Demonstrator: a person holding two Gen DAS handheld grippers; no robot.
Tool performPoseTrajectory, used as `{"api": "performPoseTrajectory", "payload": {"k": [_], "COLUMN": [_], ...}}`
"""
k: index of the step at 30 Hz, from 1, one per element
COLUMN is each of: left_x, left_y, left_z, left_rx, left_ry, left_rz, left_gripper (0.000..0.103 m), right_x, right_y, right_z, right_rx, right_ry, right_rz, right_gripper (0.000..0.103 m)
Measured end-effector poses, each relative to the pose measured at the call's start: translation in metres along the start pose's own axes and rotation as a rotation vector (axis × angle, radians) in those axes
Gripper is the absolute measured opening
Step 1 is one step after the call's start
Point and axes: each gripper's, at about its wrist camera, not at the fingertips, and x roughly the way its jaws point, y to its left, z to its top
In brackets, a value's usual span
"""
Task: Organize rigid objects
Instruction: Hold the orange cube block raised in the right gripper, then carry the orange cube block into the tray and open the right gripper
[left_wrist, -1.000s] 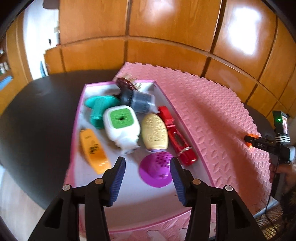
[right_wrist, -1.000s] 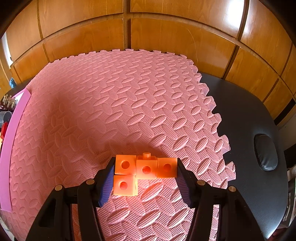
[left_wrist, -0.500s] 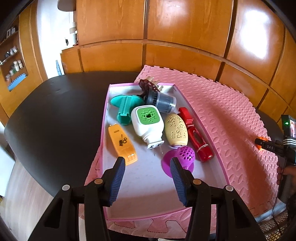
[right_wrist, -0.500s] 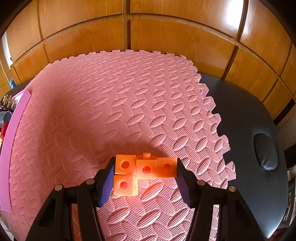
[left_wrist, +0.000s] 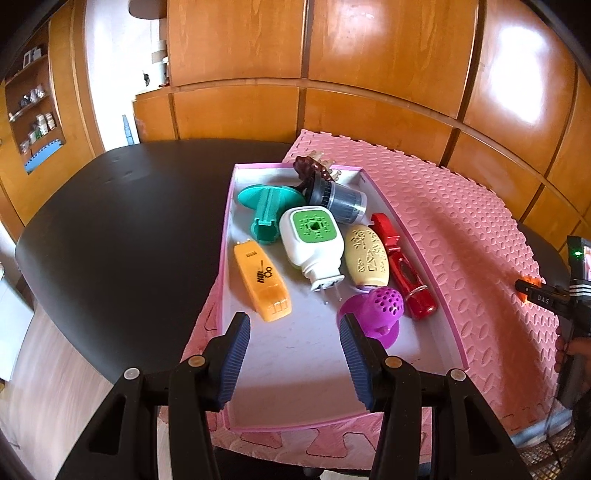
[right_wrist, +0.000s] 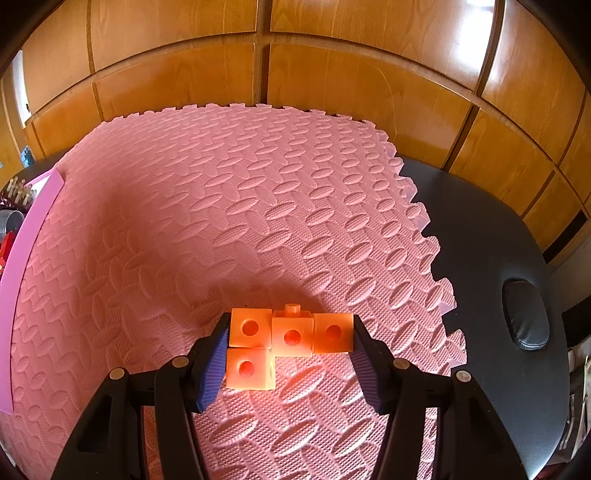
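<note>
My right gripper (right_wrist: 290, 341) is shut on an orange block piece (right_wrist: 284, 338) made of joined cubes, held just above the pink foam mat (right_wrist: 221, 221). My left gripper (left_wrist: 293, 338) is open and empty above the near end of a pink-rimmed tray (left_wrist: 436, 273). The tray holds an orange case (left_wrist: 262, 282), a white and green plug-in (left_wrist: 312, 240), a teal piece (left_wrist: 264, 205), a beige oval (left_wrist: 367, 256), a red tool (left_wrist: 402, 266), a purple perforated ball (left_wrist: 380, 312) and a grey cylinder (left_wrist: 340, 197). The right gripper also shows in the left wrist view (left_wrist: 535, 291), to the tray's right.
The mat lies on a black table (left_wrist: 110, 229) in front of wooden wall panels. The tray's rim shows at the left edge of the right wrist view (right_wrist: 22, 258). A dark oval pad (right_wrist: 524, 317) sits on the table right of the mat.
My left gripper has drawn back and up from the tray, staying open; the purple ball now lies ahead of its right finger. The right gripper with the orange blocks has not moved.
</note>
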Motion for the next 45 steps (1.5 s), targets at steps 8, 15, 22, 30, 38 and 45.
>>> {"api": "performPoseTrajectory", "payload": {"k": [8,15,22,30,38,45], "left_x": [-0.002,-0.011,-0.013,-0.011,-0.012,-0.008], "left_y": [0.016,0.055,0.091,0.095,0.103,0.110], "left_z": [-0.001,0.005,0.005,0.001,-0.002,-0.009], "left_rx": [-0.039,-0.139,-0.222,-0.234,-0.260,-0.274], "left_ry": [-0.008,-0.038,-0.044,-0.038,-0.035,-0.019], "left_rz": [0.023,0.082,0.141,0.128,0.124,0.115], "left_gripper": [0.051,0.051,0.051,0.051,0.051,0.051], "right_x": [-0.001,0.000,-0.037,-0.103,-0.120,-0.092], "right_y": [0.000,-0.001,0.028,0.150,0.268,0.318], "right_z": [-0.001,0.001,0.008,0.008,-0.014,-0.023], "right_rx": [0.001,0.014,0.000,-0.300,-0.575,-0.668], "right_ry": [-0.008,0.000,-0.073,-0.179,-0.130,-0.031], "right_rz": [-0.008,0.000,0.217,0.551,0.740,0.726], "right_gripper": [0.060,0.060,0.060,0.060,0.060,0.060]}}
